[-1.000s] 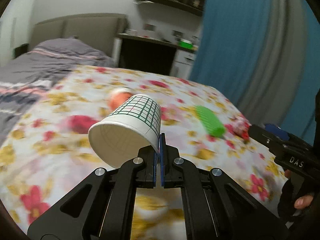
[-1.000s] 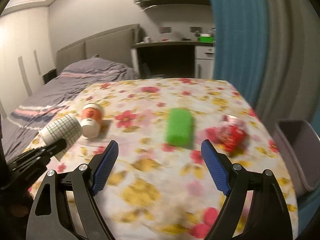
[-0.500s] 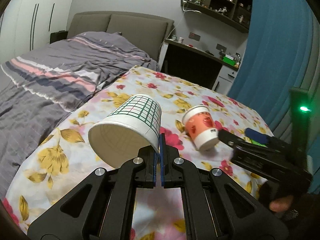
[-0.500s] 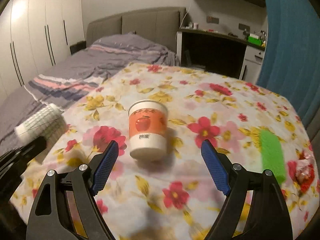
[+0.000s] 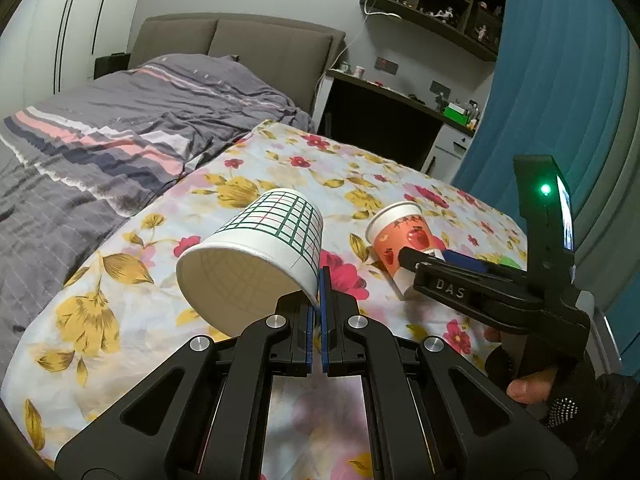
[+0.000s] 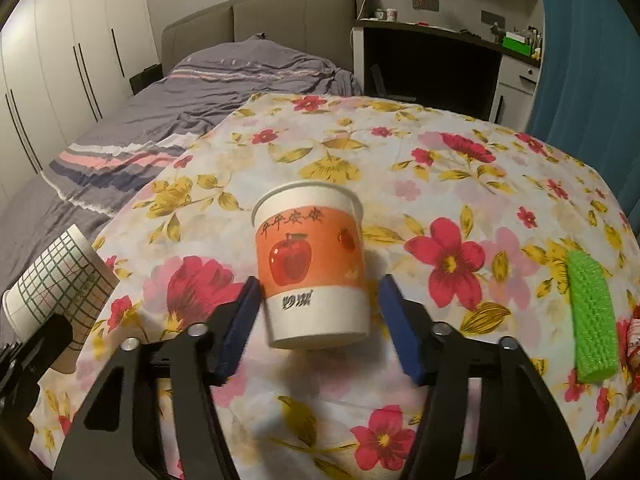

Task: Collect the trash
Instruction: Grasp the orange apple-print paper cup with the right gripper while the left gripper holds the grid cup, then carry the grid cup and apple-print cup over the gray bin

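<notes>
One piece of trash, the grid-patterned paper cup (image 5: 256, 256), is being held clear of the floral sheet (image 5: 120, 312) by the left gripper (image 5: 319, 292), whose blue pads are being pressed together on the cup's rim so that the cup is being carried tilted, mouth toward the camera. A second piece, the apple-printed paper cup (image 6: 312, 264), is being straddled by the right gripper (image 6: 316, 316); its fingers are being kept spread, one pad close at each side of the cup's lower wall, and contact cannot be confirmed on either side. That cup is being left standing on the sheet, not yet grasped. Two further items are being left uncollected at the right edge of the right wrist view: a green foam net sleeve (image 6: 590, 316) and, just beyond it, a red wrapper (image 6: 632, 336) only partly shown. No bin is being shown in either view. Progress is therefore being judged as early: one item secured, one being approached, two outstanding. Both tools are being held low and forward over the bed, the right one being gripped by a gloved hand (image 5: 560, 384).
</notes>
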